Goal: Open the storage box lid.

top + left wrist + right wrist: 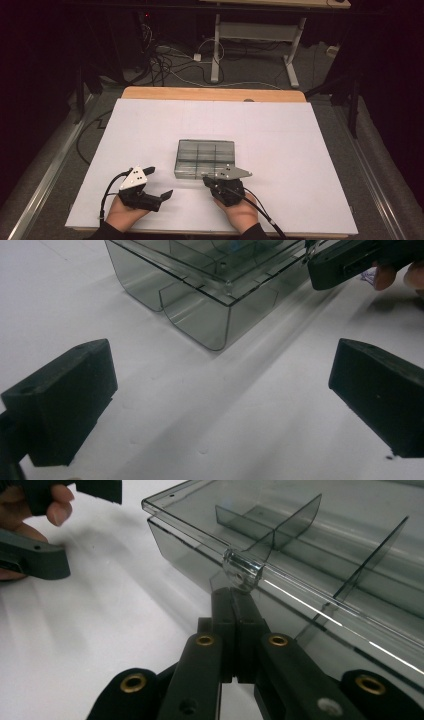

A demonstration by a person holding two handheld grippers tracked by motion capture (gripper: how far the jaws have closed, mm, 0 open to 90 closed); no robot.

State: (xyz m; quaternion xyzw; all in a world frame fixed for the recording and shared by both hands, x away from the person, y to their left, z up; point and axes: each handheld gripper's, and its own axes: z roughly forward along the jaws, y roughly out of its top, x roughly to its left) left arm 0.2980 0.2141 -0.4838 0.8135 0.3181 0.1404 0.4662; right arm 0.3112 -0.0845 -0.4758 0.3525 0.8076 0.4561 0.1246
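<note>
Smoky clear plastic compartment box (205, 157) sits mid-table on the white sheet (150, 130) in the high view, right gripper (207, 181) at its near edge, left gripper (159, 182) off to its left. Left gripper view: jaws spread wide, nothing between, box corner ahead. Right gripper view: jaws pressed together, tips just below the lid's latch tab (242, 570).

A white sheet (150, 130) covers the desk (210, 93), whose wooden far edge shows bare. Beyond it lies grey carpet floor (260, 75) strewn with tangled cables (165, 62), and a second table (260, 30) stands on white metal legs. The surrounding room is dark.
</note>
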